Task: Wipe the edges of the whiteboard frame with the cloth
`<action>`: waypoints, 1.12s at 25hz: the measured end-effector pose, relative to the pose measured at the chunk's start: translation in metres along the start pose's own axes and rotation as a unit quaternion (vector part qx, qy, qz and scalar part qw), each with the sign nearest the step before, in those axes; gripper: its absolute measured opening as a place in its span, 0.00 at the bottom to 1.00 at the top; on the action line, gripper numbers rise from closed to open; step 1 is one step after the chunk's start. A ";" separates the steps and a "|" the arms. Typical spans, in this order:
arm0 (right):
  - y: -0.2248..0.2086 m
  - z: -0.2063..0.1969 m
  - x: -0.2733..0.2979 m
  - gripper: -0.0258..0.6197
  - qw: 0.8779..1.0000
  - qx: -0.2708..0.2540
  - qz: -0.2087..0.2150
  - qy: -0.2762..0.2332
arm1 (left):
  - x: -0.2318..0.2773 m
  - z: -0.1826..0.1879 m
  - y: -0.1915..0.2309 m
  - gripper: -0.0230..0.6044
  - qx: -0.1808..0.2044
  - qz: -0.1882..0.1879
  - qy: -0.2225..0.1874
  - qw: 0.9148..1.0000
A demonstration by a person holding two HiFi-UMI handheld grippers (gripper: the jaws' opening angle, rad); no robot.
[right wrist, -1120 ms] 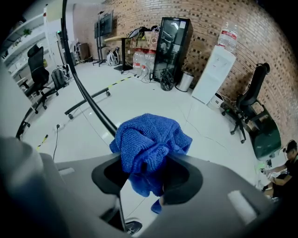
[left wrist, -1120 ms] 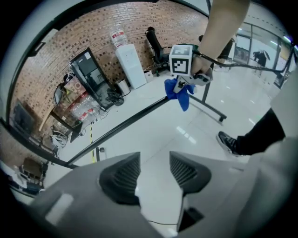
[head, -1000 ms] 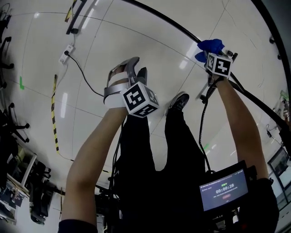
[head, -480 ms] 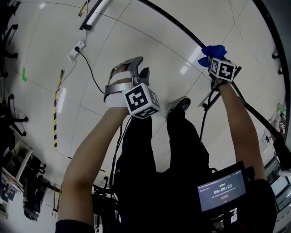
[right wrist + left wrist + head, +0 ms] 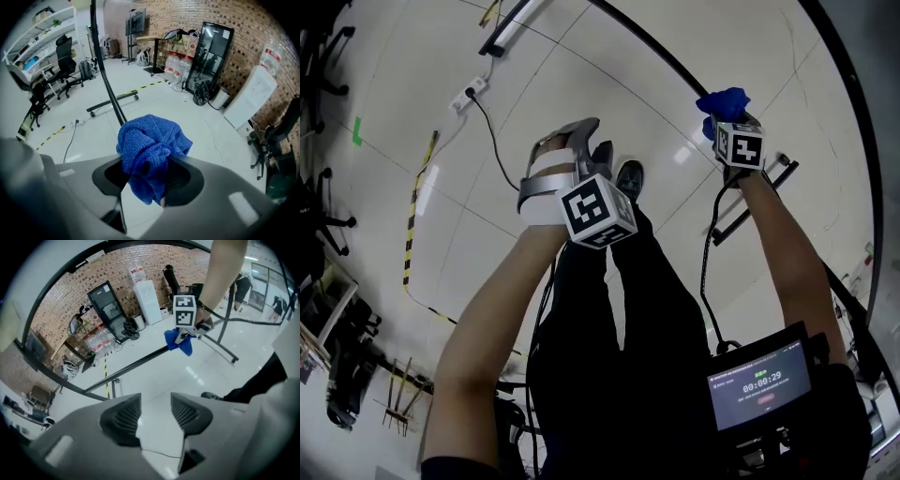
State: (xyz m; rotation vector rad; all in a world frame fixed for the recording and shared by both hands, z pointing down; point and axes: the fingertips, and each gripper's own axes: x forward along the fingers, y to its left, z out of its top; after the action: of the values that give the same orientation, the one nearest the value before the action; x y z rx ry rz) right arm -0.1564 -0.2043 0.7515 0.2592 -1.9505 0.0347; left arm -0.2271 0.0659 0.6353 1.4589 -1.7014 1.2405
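Our right gripper (image 5: 143,177) has its fingers (image 5: 180,176) clamped on the blue cloth (image 5: 150,138) by the black frame (image 5: 105,79). Our left gripper (image 5: 154,411) holds its fingers (image 5: 123,416) apart, empty.

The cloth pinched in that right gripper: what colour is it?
The cloth is bright blue, seen best in the right gripper view.
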 end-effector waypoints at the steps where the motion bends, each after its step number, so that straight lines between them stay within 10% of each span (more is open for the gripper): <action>1: 0.006 0.006 0.003 0.34 1.000 -0.015 0.006 -0.002 | -0.003 0.001 0.005 0.35 -0.001 0.007 0.001 1.000; 28: 0.078 0.123 0.047 0.35 0.999 -0.049 0.019 0.001 | 0.009 -0.113 0.128 0.35 -0.083 0.050 0.015 0.995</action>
State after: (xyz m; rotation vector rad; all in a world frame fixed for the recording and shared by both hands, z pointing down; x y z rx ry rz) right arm -0.3009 -0.1535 0.7545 0.1578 -1.9483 -0.0368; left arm -0.3680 0.1604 0.6537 1.2643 -1.8300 1.1372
